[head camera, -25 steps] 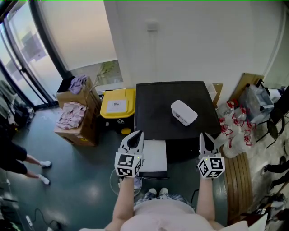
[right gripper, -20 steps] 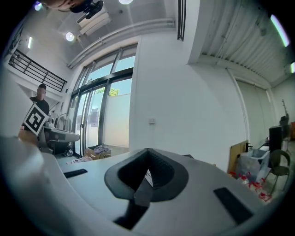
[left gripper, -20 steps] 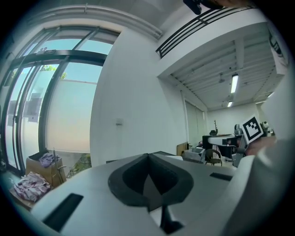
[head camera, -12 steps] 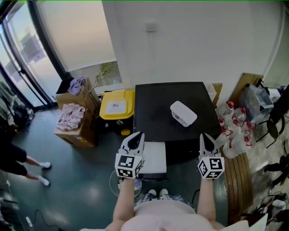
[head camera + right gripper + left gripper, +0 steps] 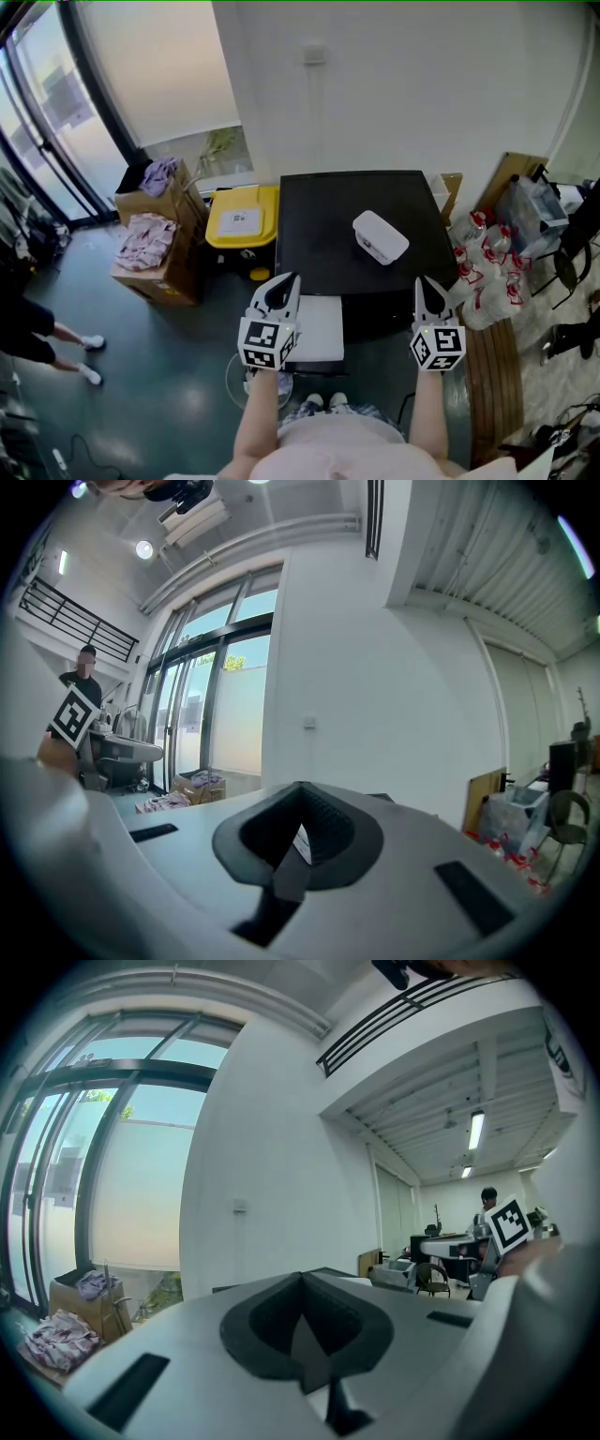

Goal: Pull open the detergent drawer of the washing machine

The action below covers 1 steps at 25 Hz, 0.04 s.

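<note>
The washing machine [image 5: 319, 225] is a black box seen from above, standing against the white wall. From its front left a white rectangular part [image 5: 321, 328] sticks out toward me; it looks like the detergent drawer. My left gripper [image 5: 285, 283] is shut and empty, hovering just left of that white part. Over the machine's front right corner my right gripper [image 5: 425, 284] is also shut and holds nothing. In the left gripper view the left gripper [image 5: 302, 1279] has its jaws pressed together, and in the right gripper view the right gripper [image 5: 301, 789] does too. Both point level toward the wall.
A white lidded box [image 5: 381, 234] lies on the machine's top. A yellow-lidded bin [image 5: 242, 217] and cardboard boxes with clothes [image 5: 155, 246] stand to the left. Packed water bottles [image 5: 489, 267] and a wooden board [image 5: 494, 375] are on the right. A person's legs [image 5: 56, 342] show at far left.
</note>
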Tool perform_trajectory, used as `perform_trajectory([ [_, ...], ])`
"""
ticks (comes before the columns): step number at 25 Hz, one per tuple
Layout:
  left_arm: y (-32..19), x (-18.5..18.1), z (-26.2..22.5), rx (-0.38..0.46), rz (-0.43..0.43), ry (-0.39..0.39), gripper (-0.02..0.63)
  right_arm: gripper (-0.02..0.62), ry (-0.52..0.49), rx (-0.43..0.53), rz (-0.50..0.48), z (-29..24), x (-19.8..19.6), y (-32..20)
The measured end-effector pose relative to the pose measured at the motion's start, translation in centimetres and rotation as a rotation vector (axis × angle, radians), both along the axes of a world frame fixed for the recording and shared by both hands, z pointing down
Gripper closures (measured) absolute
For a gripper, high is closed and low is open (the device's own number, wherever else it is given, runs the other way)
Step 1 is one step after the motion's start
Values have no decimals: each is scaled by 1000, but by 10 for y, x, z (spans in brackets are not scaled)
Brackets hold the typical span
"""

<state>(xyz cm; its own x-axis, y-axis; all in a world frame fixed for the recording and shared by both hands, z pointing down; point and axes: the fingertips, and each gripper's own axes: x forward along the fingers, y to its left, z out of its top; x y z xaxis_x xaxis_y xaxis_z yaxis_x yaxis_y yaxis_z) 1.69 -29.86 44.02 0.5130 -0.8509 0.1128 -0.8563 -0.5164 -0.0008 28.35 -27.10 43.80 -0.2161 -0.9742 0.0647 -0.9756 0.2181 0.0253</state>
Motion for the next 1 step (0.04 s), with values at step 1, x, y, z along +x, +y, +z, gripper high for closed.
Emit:
perform_trajectory([
  [1, -1, 1, 0, -1, 0, 0, 581, 581, 1, -1, -1, 0, 1, -1],
])
